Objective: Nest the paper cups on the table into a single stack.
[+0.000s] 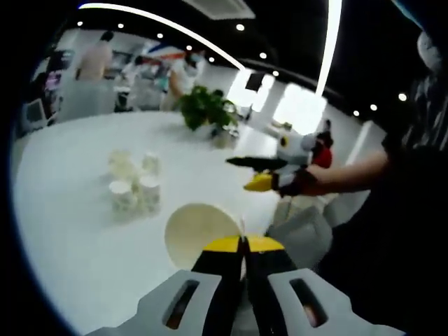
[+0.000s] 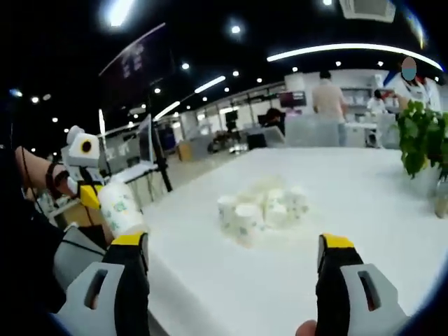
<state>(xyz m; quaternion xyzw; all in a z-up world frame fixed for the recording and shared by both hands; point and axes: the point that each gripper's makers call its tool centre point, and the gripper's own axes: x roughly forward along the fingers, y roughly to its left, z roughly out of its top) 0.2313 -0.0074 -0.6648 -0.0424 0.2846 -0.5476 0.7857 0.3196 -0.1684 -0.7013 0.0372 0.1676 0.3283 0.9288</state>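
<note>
Left gripper [image 1: 244, 243]: fingers pinched on cup [image 1: 199, 234] rim. Right gripper [image 2: 234, 252]: fingers wide, empty. Cups [image 2: 259, 206] at 12 o'clock on bench [image 2: 364, 210]: likely light, crushable; grip rim.

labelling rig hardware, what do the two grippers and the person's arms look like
Both grippers have light grey bodies with slotted cut-outs, black jaws and yellow tips: left gripper, right gripper. Seen from the other view, each carries a white box on top. The person wears a dark top and a dark wrist strap.

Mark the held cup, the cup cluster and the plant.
held cup [image 1: 199, 234], left gripper view, inside of its mouth
cup cluster [image 2: 260, 206], right gripper view, middle cups
plant [image 1: 204, 107], left gripper view, leaves
</note>
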